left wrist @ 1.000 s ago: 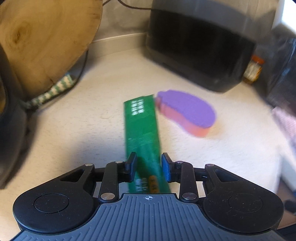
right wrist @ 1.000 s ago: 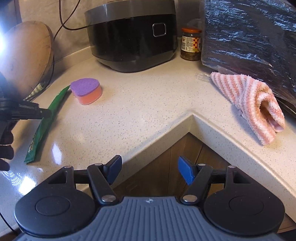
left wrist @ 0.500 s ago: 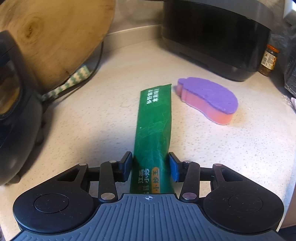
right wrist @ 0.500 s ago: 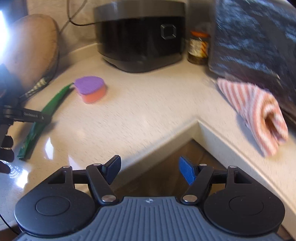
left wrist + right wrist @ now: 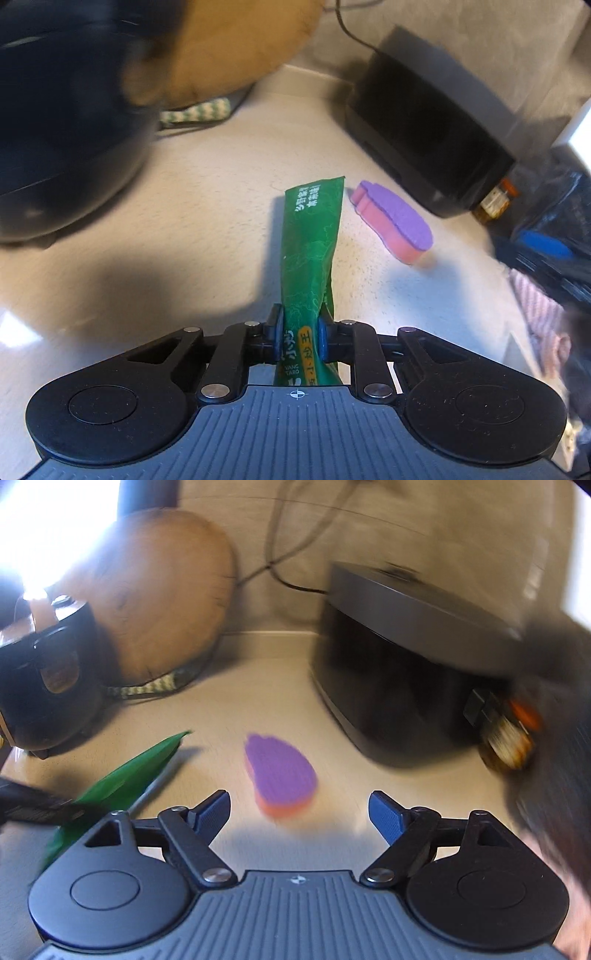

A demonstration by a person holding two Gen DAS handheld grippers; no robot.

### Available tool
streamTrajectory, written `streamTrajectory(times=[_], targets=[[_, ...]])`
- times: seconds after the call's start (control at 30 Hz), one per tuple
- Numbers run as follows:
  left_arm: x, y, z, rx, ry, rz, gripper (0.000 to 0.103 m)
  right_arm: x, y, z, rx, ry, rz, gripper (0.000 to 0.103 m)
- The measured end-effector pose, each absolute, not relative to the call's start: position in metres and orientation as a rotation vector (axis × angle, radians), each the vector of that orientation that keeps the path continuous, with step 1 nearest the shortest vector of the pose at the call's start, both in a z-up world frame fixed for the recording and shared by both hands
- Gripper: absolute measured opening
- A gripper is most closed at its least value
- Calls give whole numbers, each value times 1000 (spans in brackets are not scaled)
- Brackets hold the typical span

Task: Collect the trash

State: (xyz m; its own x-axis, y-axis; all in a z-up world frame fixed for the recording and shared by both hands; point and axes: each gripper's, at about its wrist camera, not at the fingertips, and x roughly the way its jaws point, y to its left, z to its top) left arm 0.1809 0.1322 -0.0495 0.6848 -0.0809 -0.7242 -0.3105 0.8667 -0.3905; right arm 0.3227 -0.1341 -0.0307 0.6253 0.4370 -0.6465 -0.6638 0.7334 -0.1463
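Note:
A long green snack wrapper (image 5: 310, 243) is pinched between the fingers of my left gripper (image 5: 298, 334); its far end is lifted off the pale counter (image 5: 207, 229) and casts a shadow. The same wrapper shows in the right wrist view (image 5: 125, 779), held by the left gripper at the left edge. My right gripper (image 5: 299, 810) is open and empty, low over the counter, pointing at a purple and orange sponge (image 5: 282, 771). The sponge also lies right of the wrapper in the left wrist view (image 5: 395, 221).
A black rice cooker (image 5: 410, 686) stands at the back right with a jar (image 5: 511, 738) beside it. A wooden board (image 5: 159, 598) leans on the wall with a cord. A black appliance (image 5: 62, 122) is at the left. A striped cloth (image 5: 543, 314) lies at the right.
My left gripper has shut on the green wrapper and lifted it off the counter. My right gripper has swung left and forward, from the counter corner toward the sponge, staying open.

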Motion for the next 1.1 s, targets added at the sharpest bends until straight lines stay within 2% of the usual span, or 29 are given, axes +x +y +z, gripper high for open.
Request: streamTrajectory(times=[0.27, 0.4, 0.5, 0.53, 0.57, 0.77, 1.1], targets=[[135, 166, -39, -583, 802, 127, 21, 402, -40, -78, -493, 715, 683, 83], [124, 182, -39, -612, 788, 99, 21, 428, -24, -108, -549, 786, 621, 83], [124, 192, -43, -625, 795, 72, 21, 441, -28, -114, -462, 870, 613, 83], [125, 196, -45, -629, 800, 66, 21, 444, -30, -115, -425, 903, 611, 81], [127, 199, -47, -636, 807, 57, 21, 445, -33, -116, -397, 924, 610, 72], [148, 207, -52, -654, 841, -17, 21, 413, -39, -100, -386, 872, 590, 70], [181, 169, -39, -572, 836, -89, 21, 312, -84, -32, -232, 785, 680, 70]])
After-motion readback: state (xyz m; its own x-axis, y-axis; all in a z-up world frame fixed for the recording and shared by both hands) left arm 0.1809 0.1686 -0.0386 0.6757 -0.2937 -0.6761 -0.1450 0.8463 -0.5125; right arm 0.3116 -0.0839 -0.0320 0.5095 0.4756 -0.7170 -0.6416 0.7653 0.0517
